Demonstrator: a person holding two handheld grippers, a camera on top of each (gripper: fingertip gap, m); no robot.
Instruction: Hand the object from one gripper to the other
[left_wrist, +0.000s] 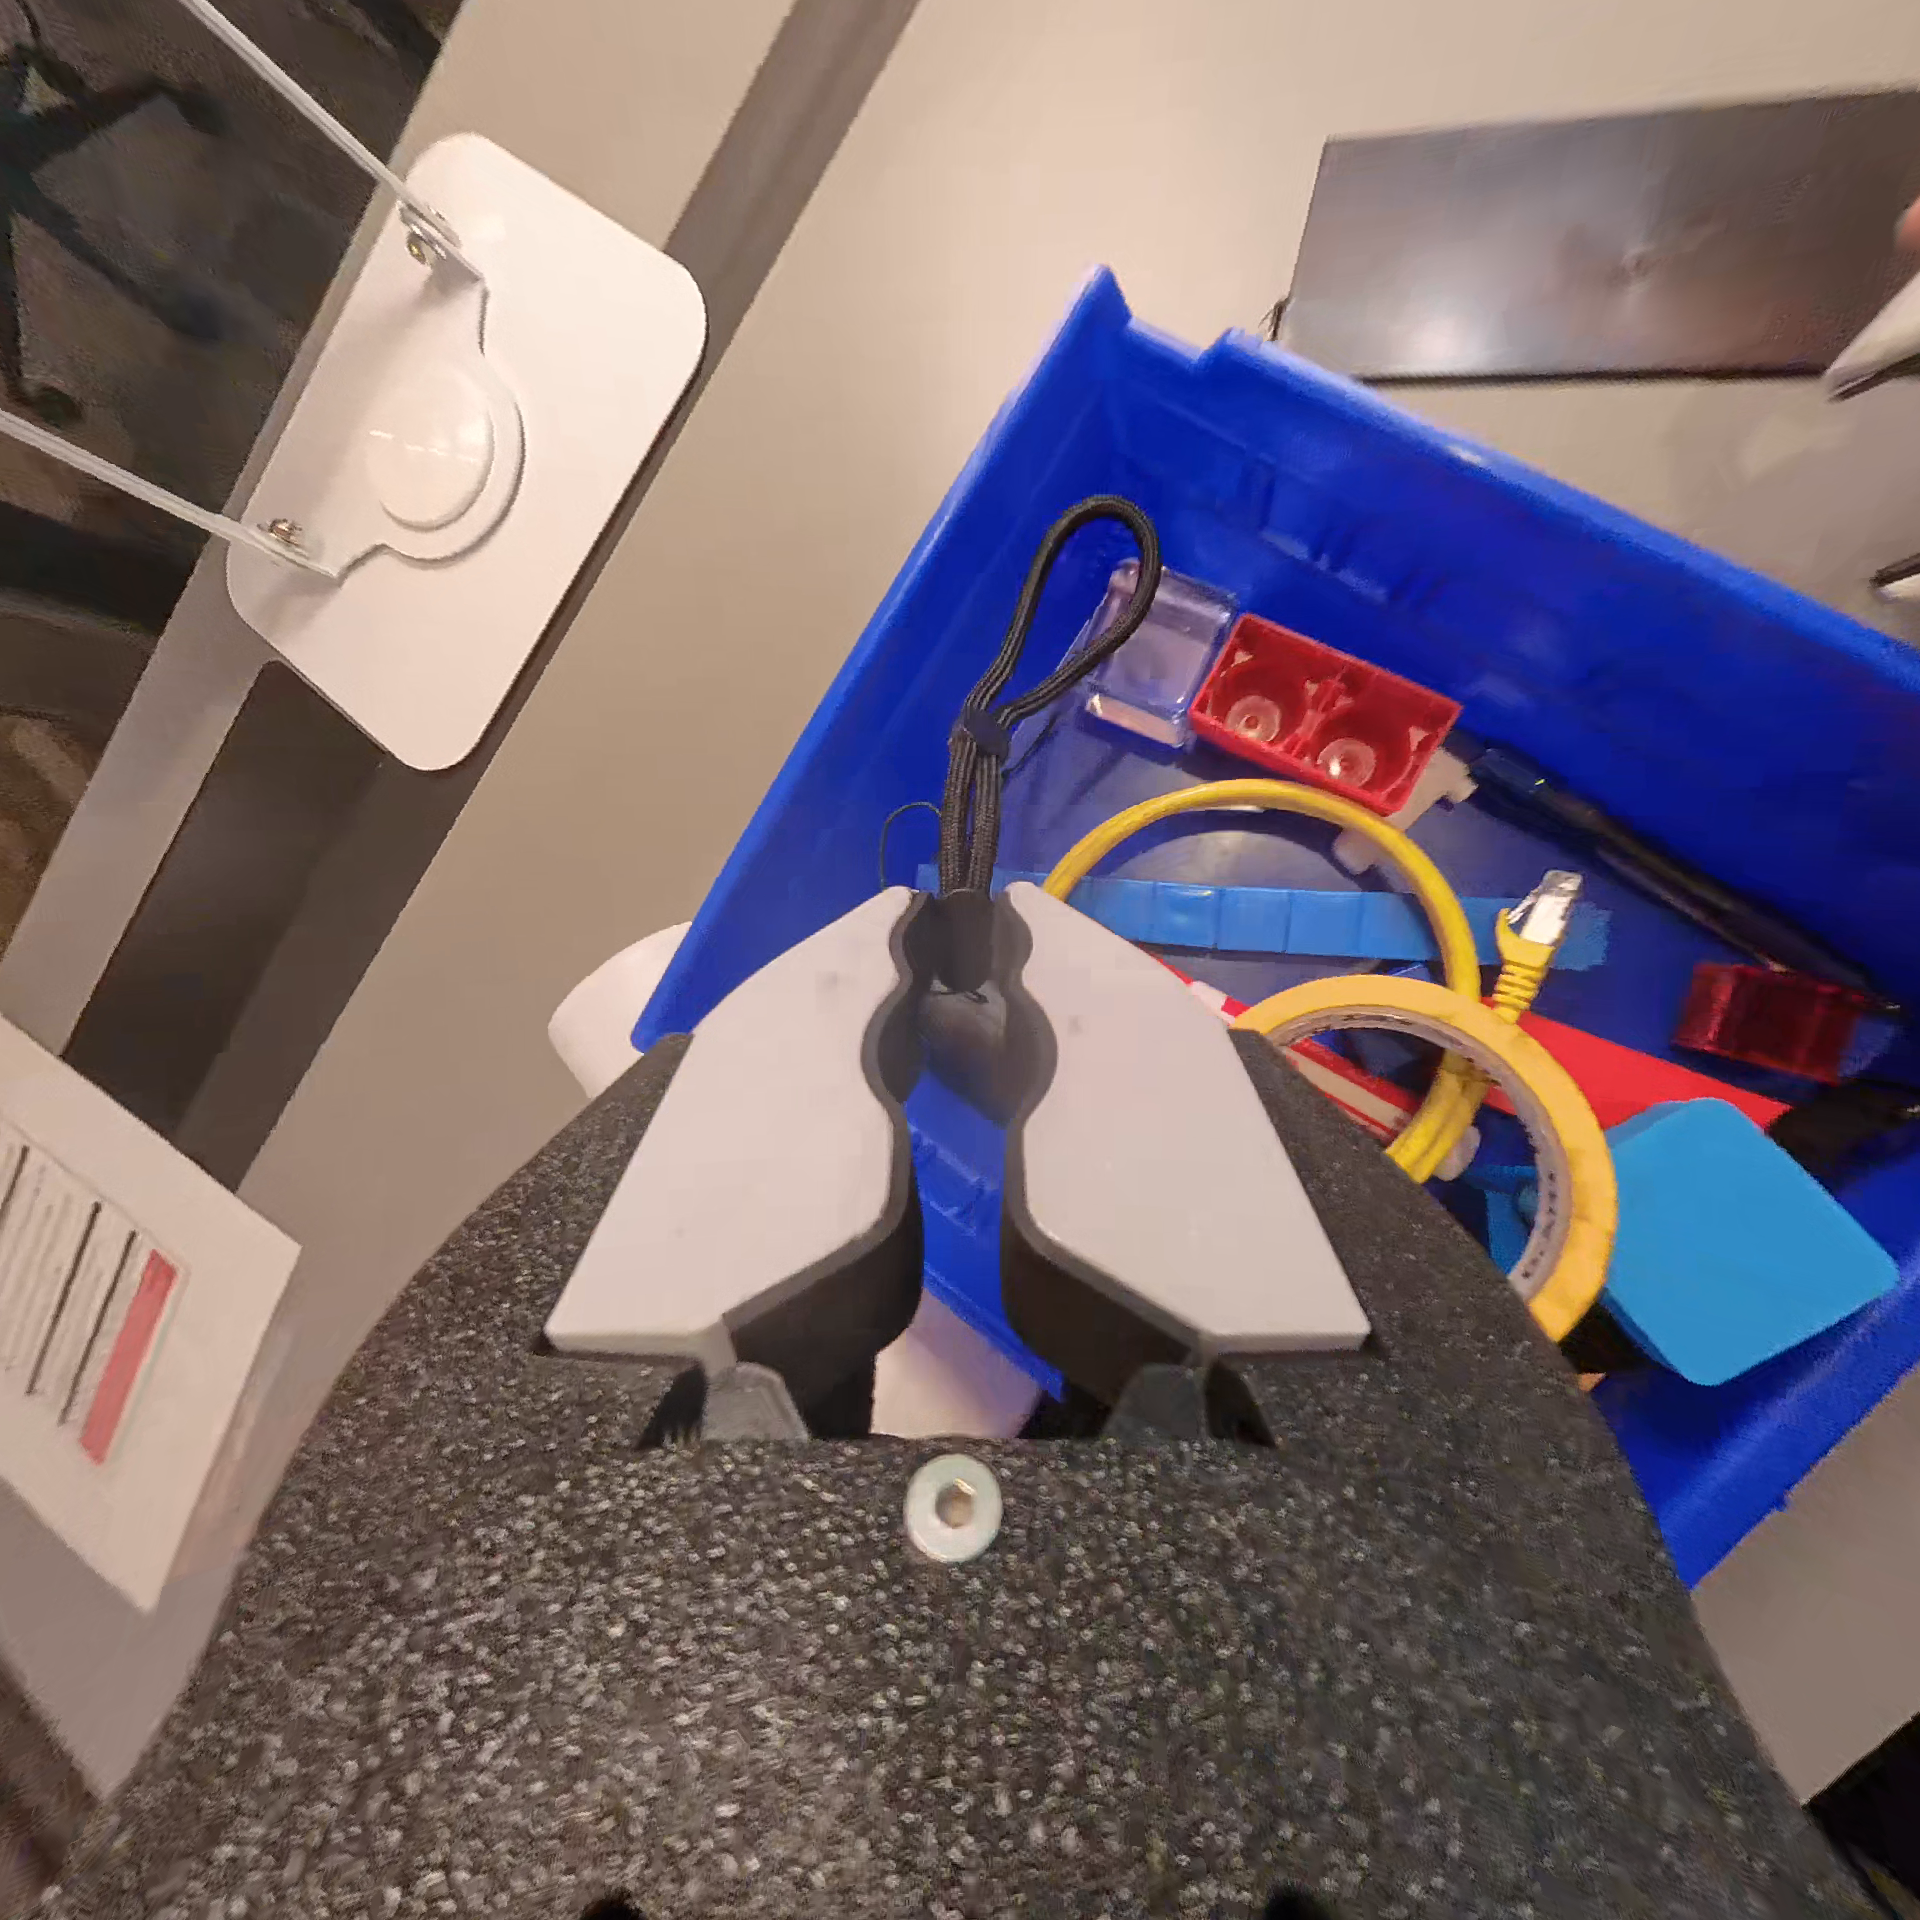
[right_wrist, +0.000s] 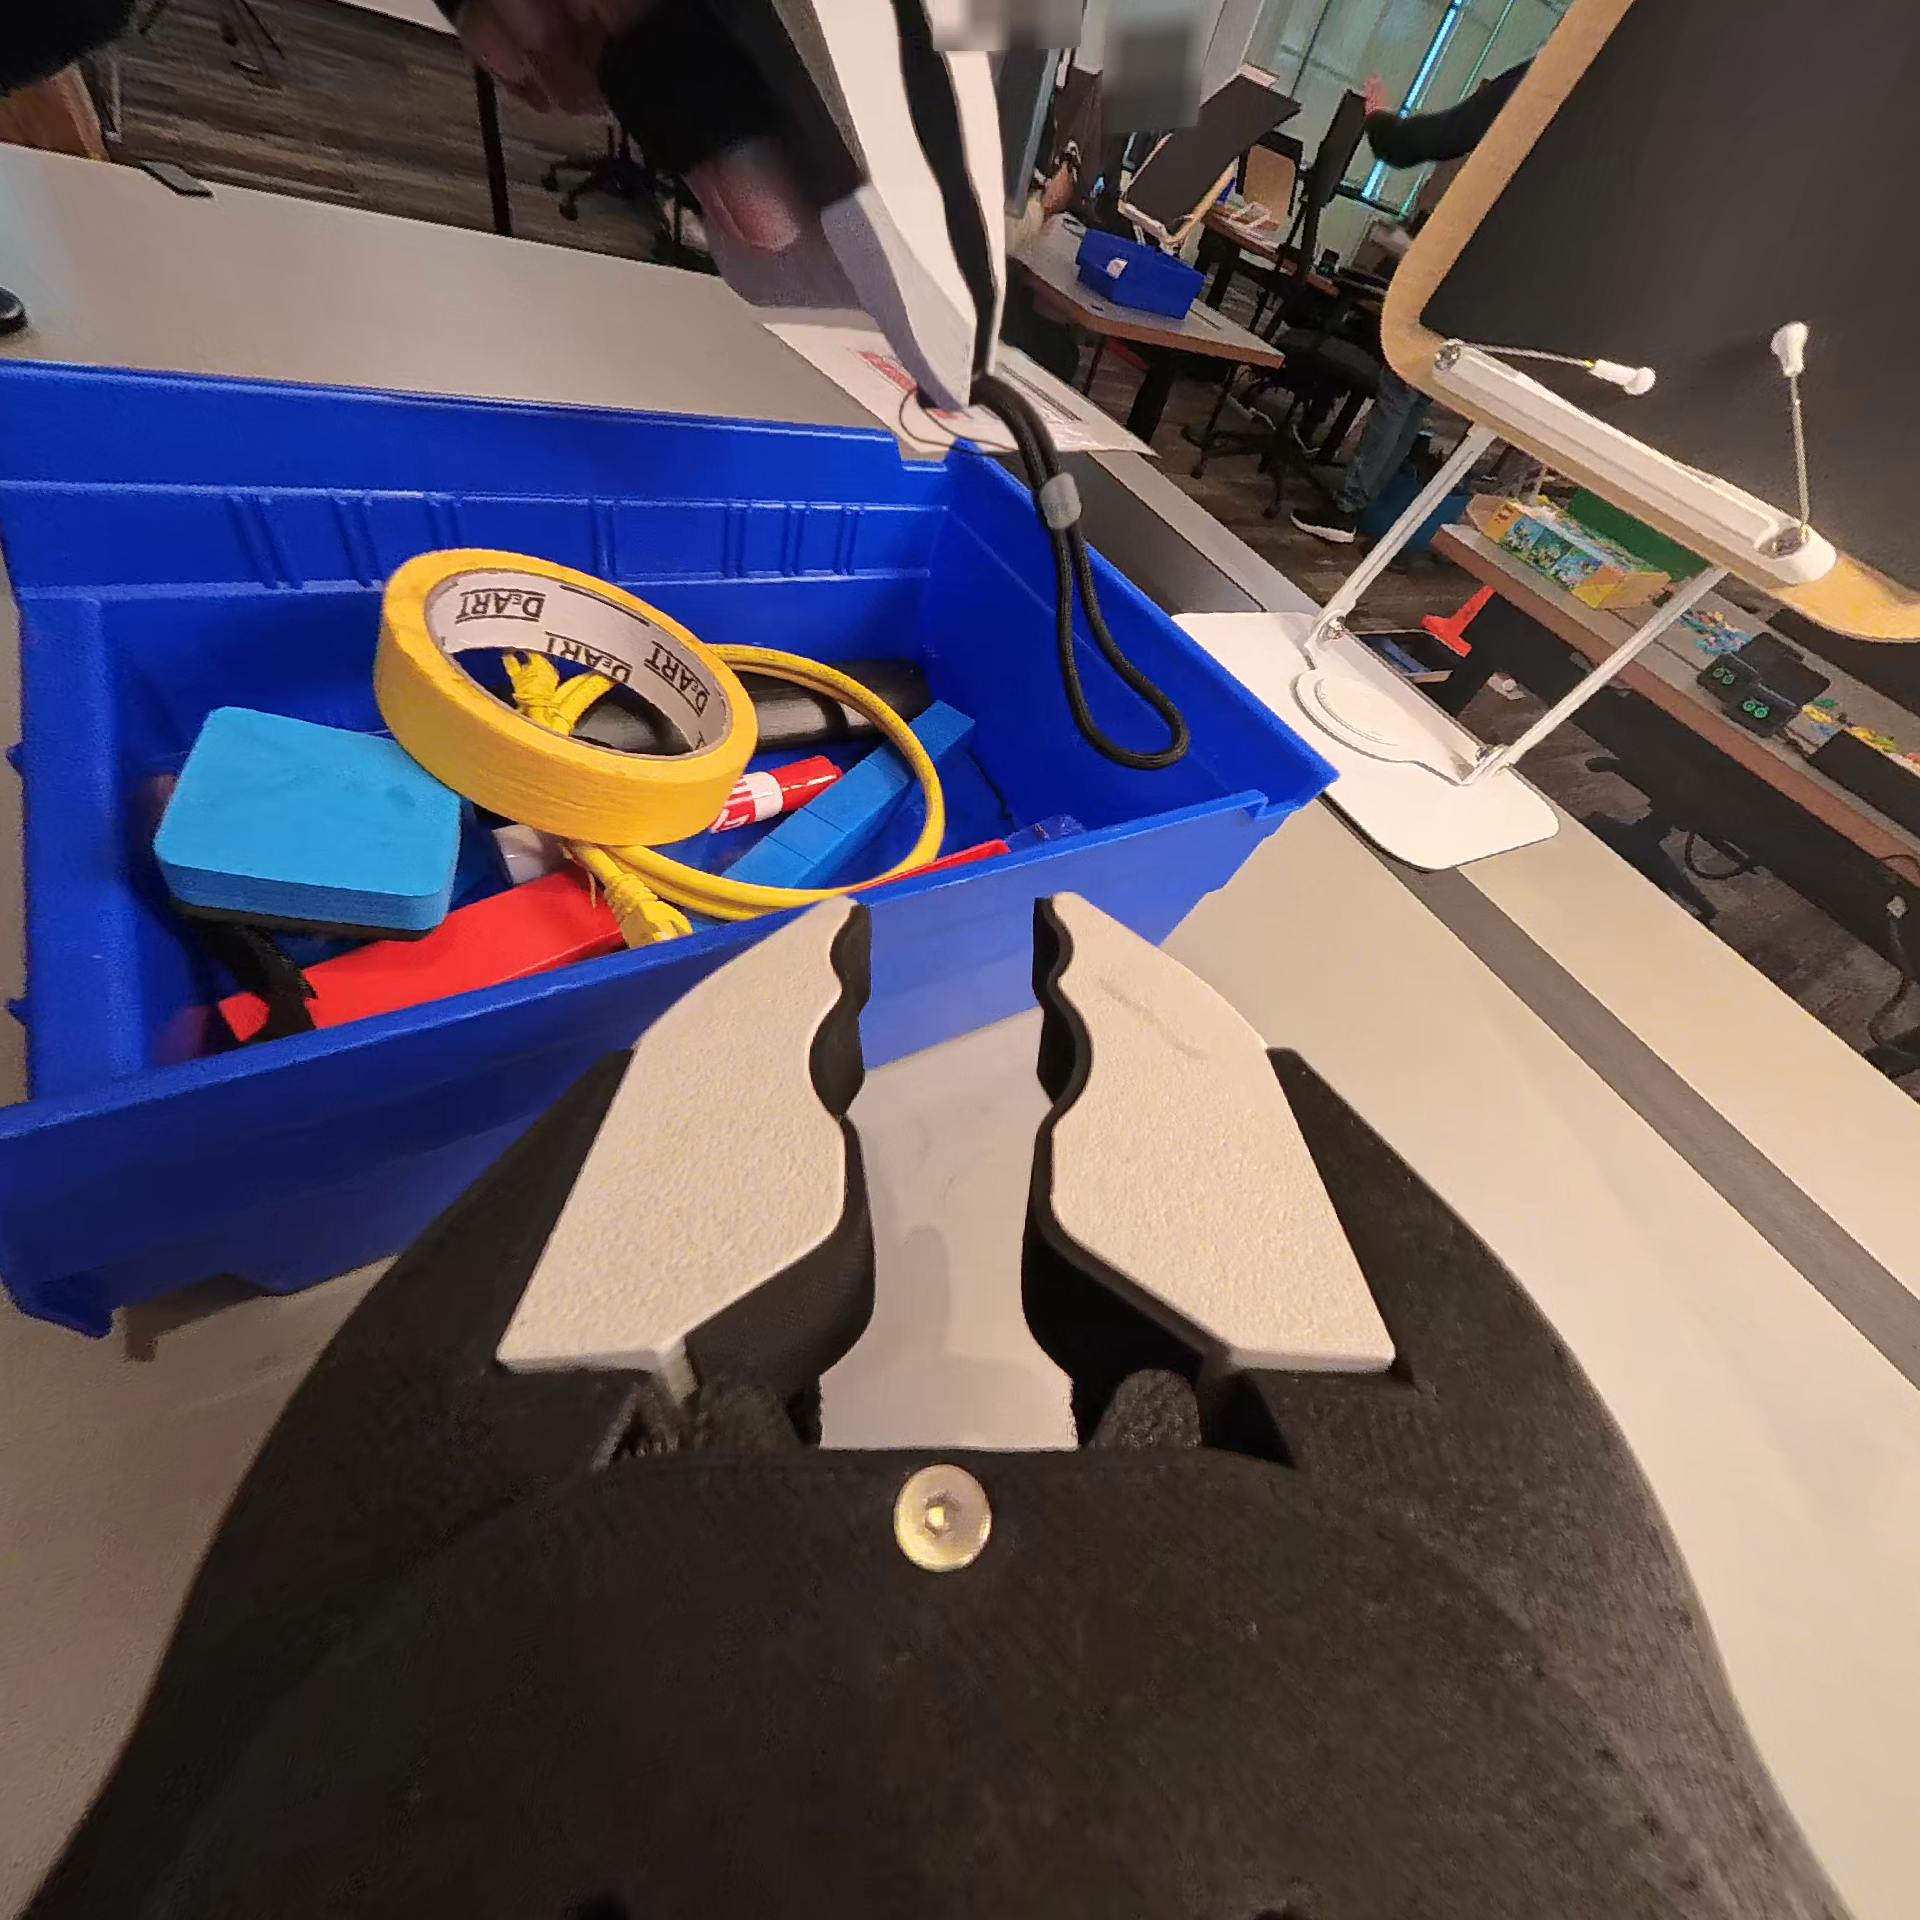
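Note:
My left gripper (left_wrist: 961, 914) is shut on a black cord strap (left_wrist: 1049, 665). The strap's knotted end sits between the fingertips and its loop hangs over the blue bin (left_wrist: 1621, 582). In the right wrist view the left gripper (right_wrist: 951, 390) is raised above the bin's far right corner, and the strap (right_wrist: 1091, 644) dangles from it down into the bin (right_wrist: 416, 1143). My right gripper (right_wrist: 948, 935) is open and empty, low over the table at the bin's near right wall, well below and in front of the strap.
The bin holds a yellow tape roll (right_wrist: 561, 707), a yellow cable (right_wrist: 831, 831), a blue eraser block (right_wrist: 312, 821), red pieces (right_wrist: 468, 956) and a marker. A white stand base (right_wrist: 1392, 748) sits on the table right of the bin. A paper card (left_wrist: 94, 1320) lies at left.

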